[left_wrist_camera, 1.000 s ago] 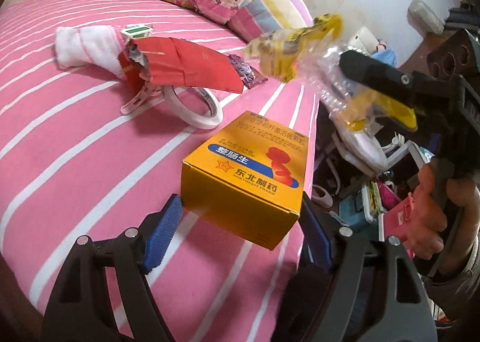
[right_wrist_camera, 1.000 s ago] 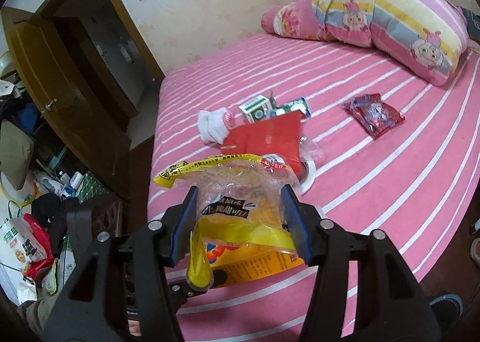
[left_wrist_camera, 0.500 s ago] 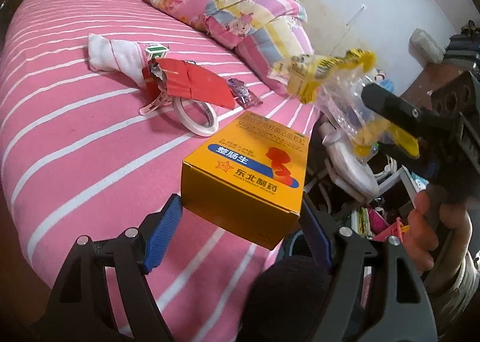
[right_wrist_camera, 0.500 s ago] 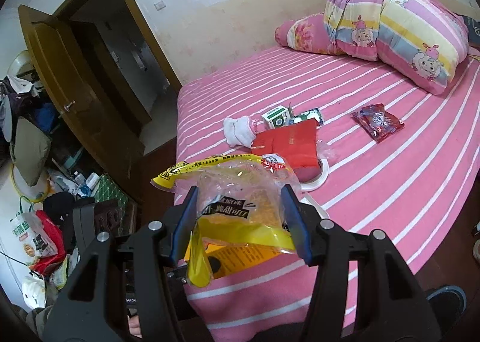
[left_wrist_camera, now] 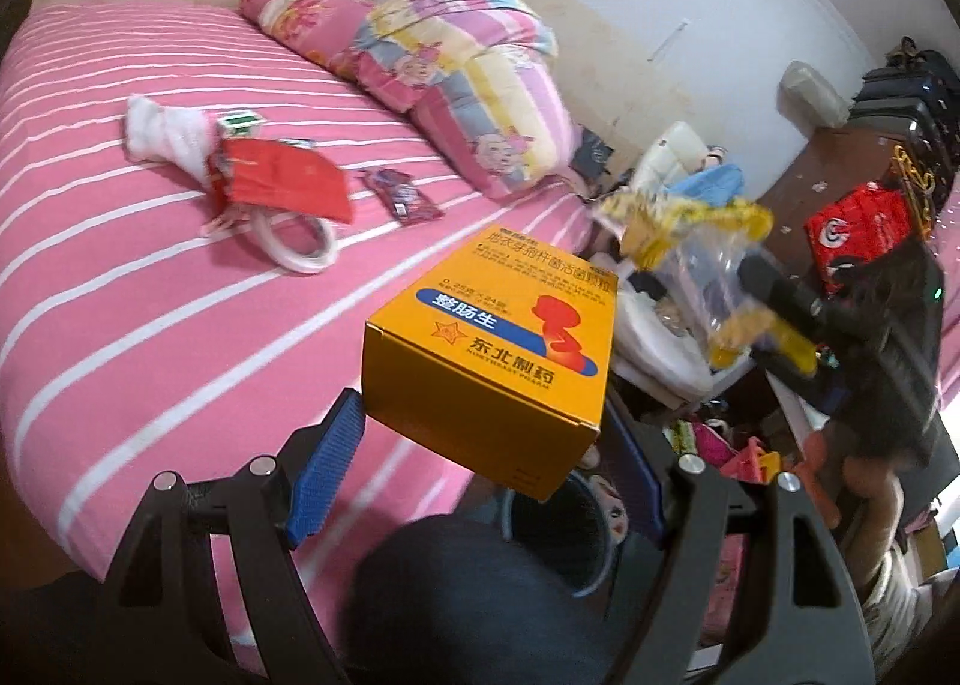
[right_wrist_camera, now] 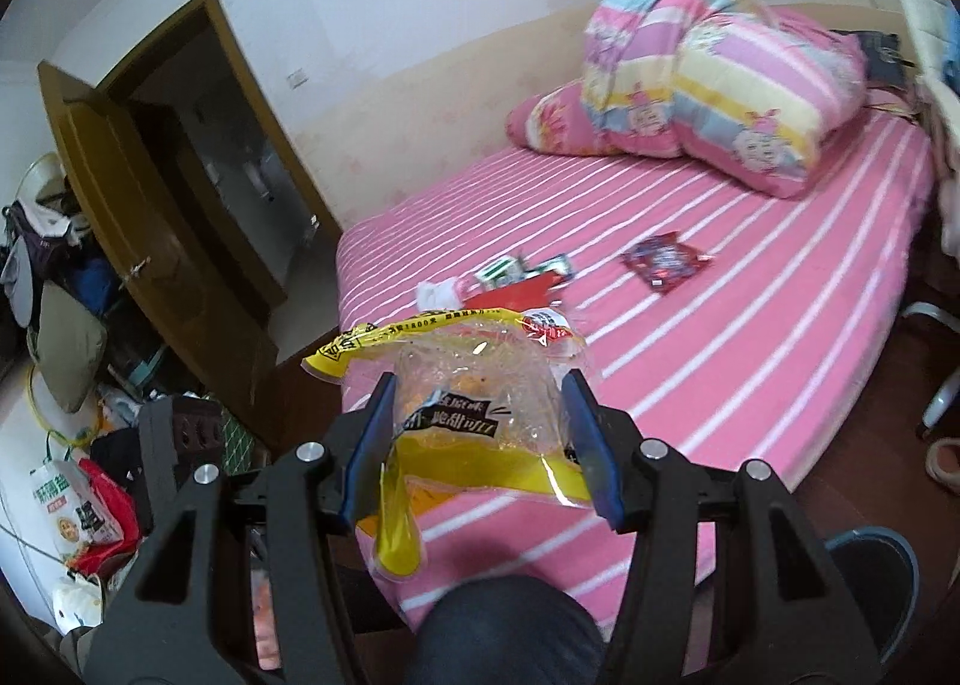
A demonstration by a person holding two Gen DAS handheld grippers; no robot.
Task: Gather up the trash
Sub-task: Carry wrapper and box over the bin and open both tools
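Left wrist view: left hand-held gripper [left_wrist_camera: 480, 445] clamps one orange box [left_wrist_camera: 492, 352] printed "整肠生" and "东北制药", held over the bed's [left_wrist_camera: 120, 325] edge. Beyond lie one tape roll [left_wrist_camera: 294, 241], one red envelope [left_wrist_camera: 282, 184], one dark wrapper [left_wrist_camera: 399, 196]. Right hand-held gripper [right_wrist_camera: 480, 439] grips one clear yellow-edged bag [right_wrist_camera: 474, 409]; its small writing is unreadable.

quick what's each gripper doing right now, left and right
Left gripper: closed on the orange medicine box.
Right gripper: closed on the clear yellow-edged plastic wrapper.
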